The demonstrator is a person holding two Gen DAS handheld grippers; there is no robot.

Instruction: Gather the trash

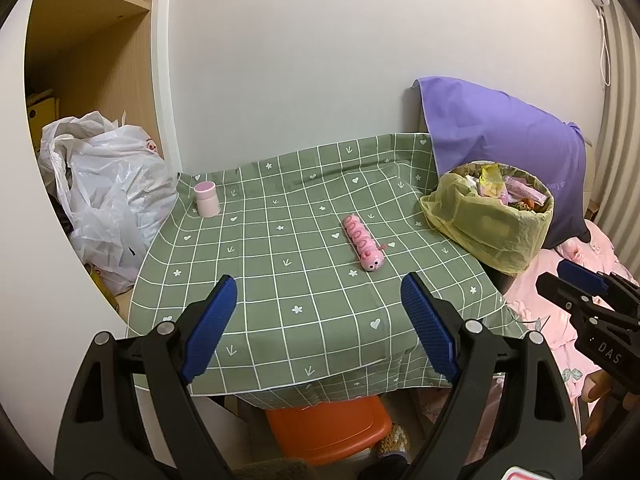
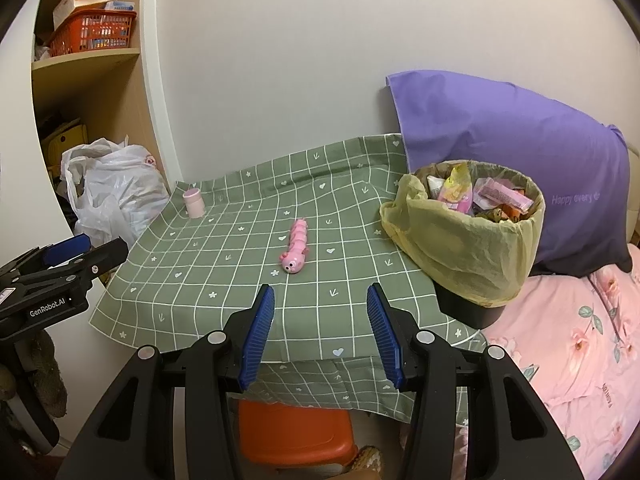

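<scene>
Green checked cloth (image 1: 280,280) with white hearts and flowers, covering the bench; front edge hangs over an orange plastic stool (image 1: 328,428) beneath.

Trash bin (image 2: 472,248), dark body, lined with a yellowish bag folded over the rim: stands at the right end of the bench, just in front of the purple pillow (image 2: 520,152). Filled to the top with wrappers (image 2: 480,196), pink and yellow among them.

Pink caterpillar toy (image 1: 364,246), segmented, lying lengthwise near the middle of the cloth, face toward the cameras, well apart from the bin.

Pink cylindrical container (image 1: 207,199), upright, at the far left corner of the cloth, near the wall.

Left gripper (image 1: 320,312): blue pads spread wide, nothing between them, held above the near edge of the bench.

Right gripper (image 2: 322,320): pads likewise apart and empty, above the near edge, the bin ahead and to its right. Each gripper shows at the margin of the other's view.

White plastic bags (image 1: 108,200), crumpled, piled in the lower shelf recess left of the bench.

Red mesh basket (image 2: 94,34) on the upper shelf, with boxes stacked behind it.

Pink floral bedding (image 2: 568,360), right of the bench, under the pillow.
</scene>
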